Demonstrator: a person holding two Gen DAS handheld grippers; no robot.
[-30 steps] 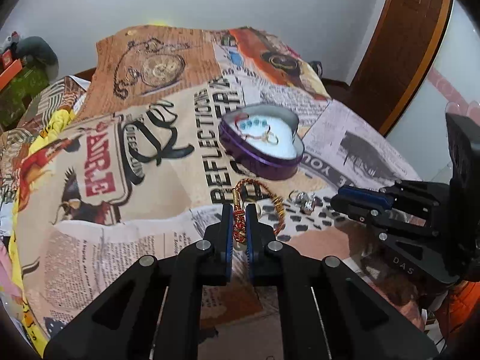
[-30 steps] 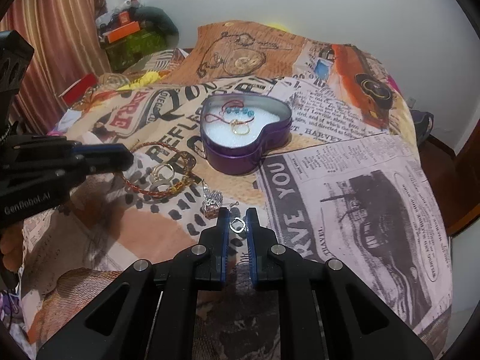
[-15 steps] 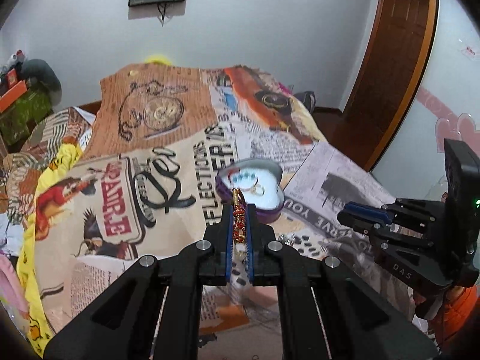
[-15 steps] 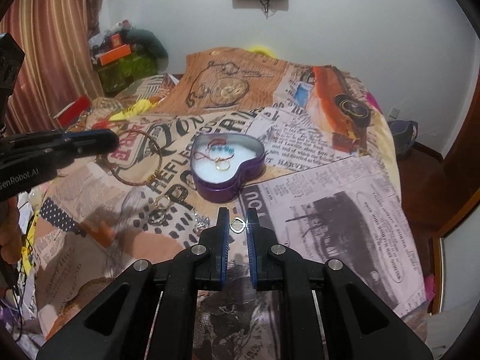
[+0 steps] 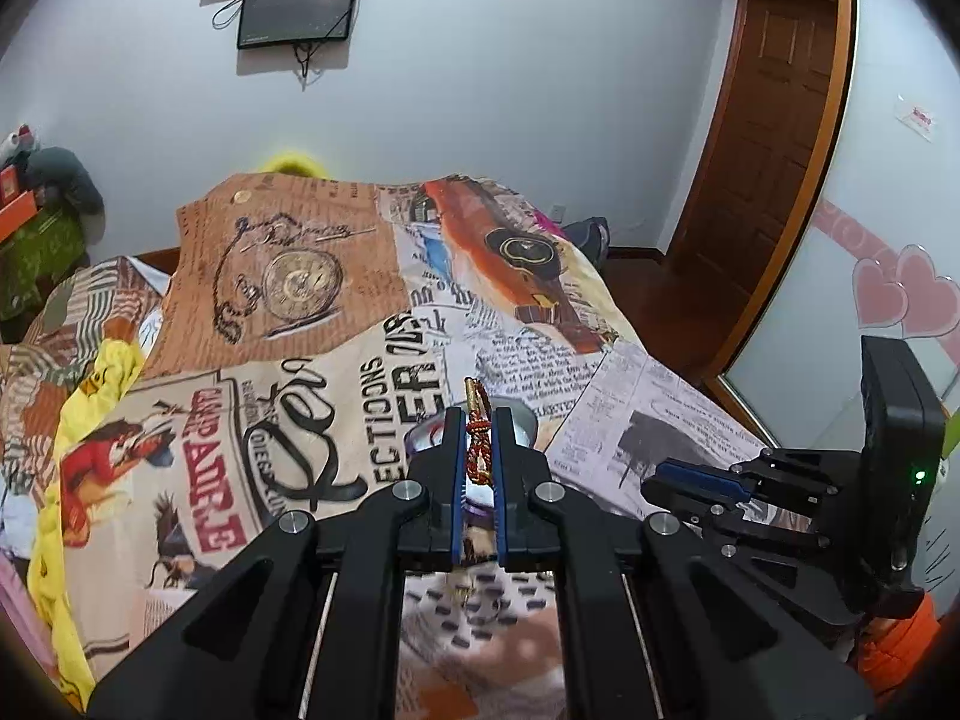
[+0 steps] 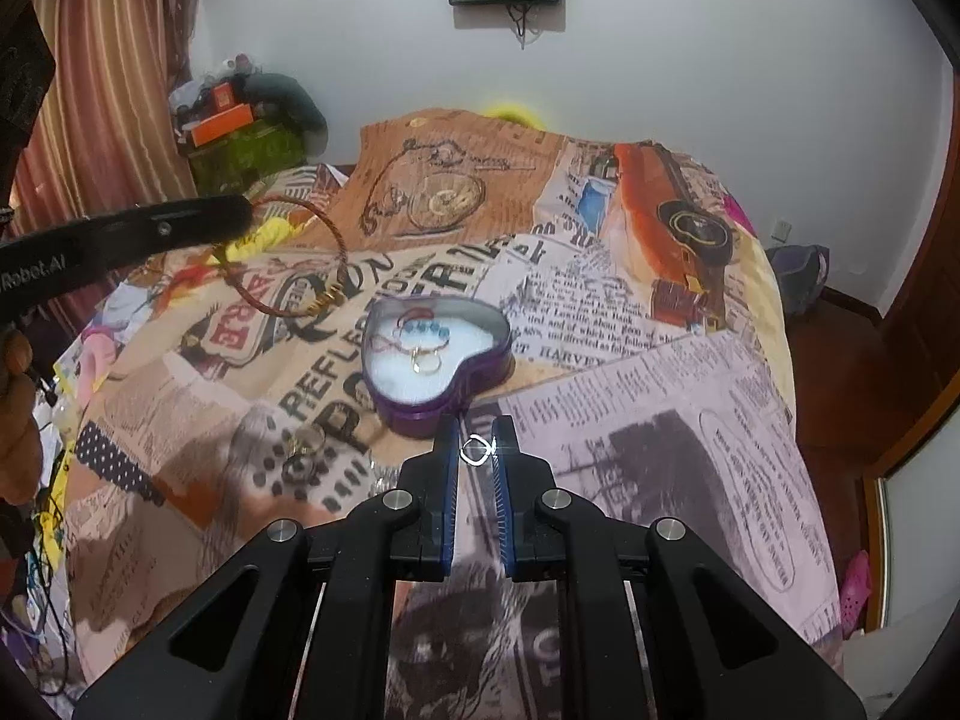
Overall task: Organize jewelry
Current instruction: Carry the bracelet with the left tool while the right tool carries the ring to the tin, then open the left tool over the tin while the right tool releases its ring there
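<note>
My left gripper (image 5: 479, 420) is shut on a red and gold cord bangle (image 5: 478, 450) and holds it in the air; in the right wrist view the bangle (image 6: 288, 306) hangs from the left gripper (image 6: 243, 217), up and left of the box. My right gripper (image 6: 476, 429) is shut on a small silver ring (image 6: 476, 451), just in front of the purple heart-shaped box (image 6: 438, 354). The box has a white lining and holds a blue bead bracelet and gold rings. In the left wrist view the box (image 5: 528, 420) is mostly hidden behind the fingers.
Several small rings and earrings (image 6: 303, 456) lie on the newspaper-print bedspread (image 6: 630, 420) left of the right gripper. The right gripper (image 5: 690, 474) shows at the right of the left wrist view. A door and mirror stand at the right, clutter at the left.
My left gripper has lifted the bangle off the bedspread and raised it high. My right gripper has risen with the ring and moved closer to the box.
</note>
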